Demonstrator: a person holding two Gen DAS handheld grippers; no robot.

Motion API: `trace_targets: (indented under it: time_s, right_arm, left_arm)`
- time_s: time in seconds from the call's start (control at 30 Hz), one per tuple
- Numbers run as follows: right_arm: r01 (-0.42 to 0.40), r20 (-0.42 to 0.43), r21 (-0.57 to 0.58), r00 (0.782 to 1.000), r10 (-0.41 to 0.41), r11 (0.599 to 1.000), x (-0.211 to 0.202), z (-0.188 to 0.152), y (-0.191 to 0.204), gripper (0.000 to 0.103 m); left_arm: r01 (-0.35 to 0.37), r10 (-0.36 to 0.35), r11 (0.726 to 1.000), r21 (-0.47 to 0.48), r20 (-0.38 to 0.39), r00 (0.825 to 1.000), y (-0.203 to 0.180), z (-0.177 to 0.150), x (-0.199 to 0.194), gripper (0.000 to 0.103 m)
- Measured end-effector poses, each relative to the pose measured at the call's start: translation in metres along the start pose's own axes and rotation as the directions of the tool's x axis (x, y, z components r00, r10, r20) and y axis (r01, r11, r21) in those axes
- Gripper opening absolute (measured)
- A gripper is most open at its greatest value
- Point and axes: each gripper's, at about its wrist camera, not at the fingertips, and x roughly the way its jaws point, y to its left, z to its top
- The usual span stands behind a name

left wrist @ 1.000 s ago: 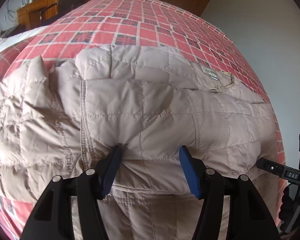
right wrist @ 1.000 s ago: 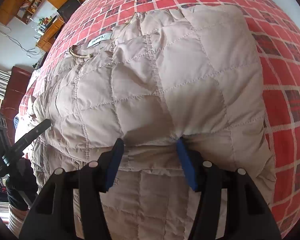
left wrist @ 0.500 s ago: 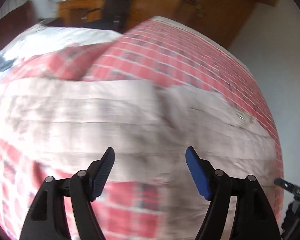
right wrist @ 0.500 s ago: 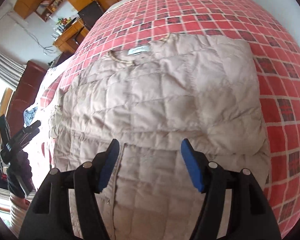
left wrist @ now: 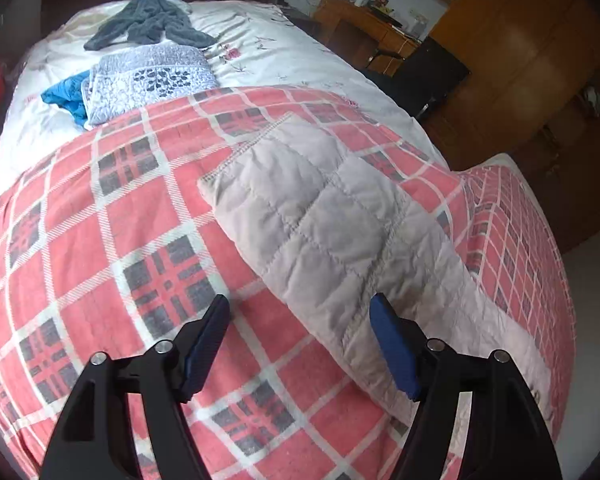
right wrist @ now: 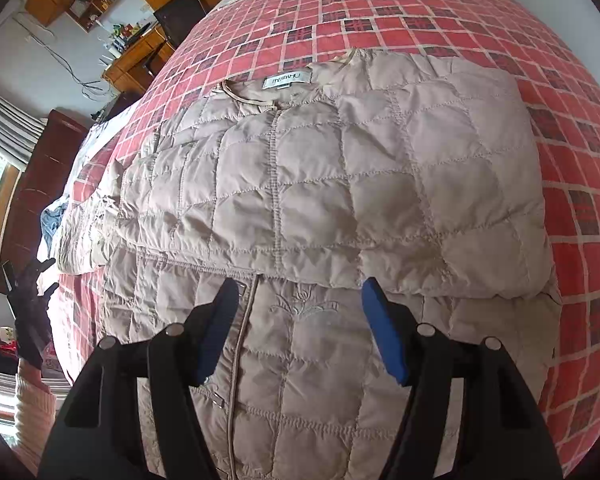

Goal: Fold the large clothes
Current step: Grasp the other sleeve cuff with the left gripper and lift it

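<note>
Both grippers stood with fingers spread and nothing between them. The left gripper hung above a beige quilted sleeve stretched across the red plaid blanket on the bed. The right gripper hovered over the quilted jacket, whose right side lay folded over the front, collar label showing.

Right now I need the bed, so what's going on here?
A person is folding a beige quilted jacket on the red plaid blanket. One sleeve already lies folded across its front. Both grippers are open and empty: the right hand-held gripper hovers above the jacket's front, the left hand-held gripper by the outstretched sleeve.
</note>
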Motion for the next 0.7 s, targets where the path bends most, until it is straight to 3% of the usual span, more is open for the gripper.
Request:
trace_targets:
  time_s: [0.13,0.2,0.4,0.53,0.7]
  right_arm:
    - [0.026,0.002,-0.008,1.000,-0.026,1.000,-0.001,-0.001,0.001,0.064]
    - [0.034,0.004,-0.006,0.999,-0.034,0.999,-0.002,-0.001,0.000,0.064]
    - [0.050,0.002,0.006,0.999,-0.050,0.999,-0.003,-0.003,-0.005,0.064]
    - [0.067,0.010,0.000,0.998,-0.067,0.998,-0.008,-0.007,-0.007,0.064]
    - [0.068,0.024,0.019,0.997,-0.068,0.998,-0.018,-0.011,-0.016,0.064]
  left_arm:
    - [0.024,-0.023,0.999,-0.042,0.017,1.000,0.004,0.008,0.010,0.067]
    - [0.022,-0.021,0.998,-0.054,0.023,1.000,0.009,0.011,0.009,0.057]
    - [-0.015,0.022,0.994,-0.107,0.059,0.998,0.013,0.014,0.006,0.010]
    - [0.000,0.010,0.997,-0.078,0.125,0.992,-0.001,0.010,-0.015,0.005]
    - [0.060,-0.070,0.997,0.049,0.228,0.971,-0.046,0.001,-0.060,0.005]
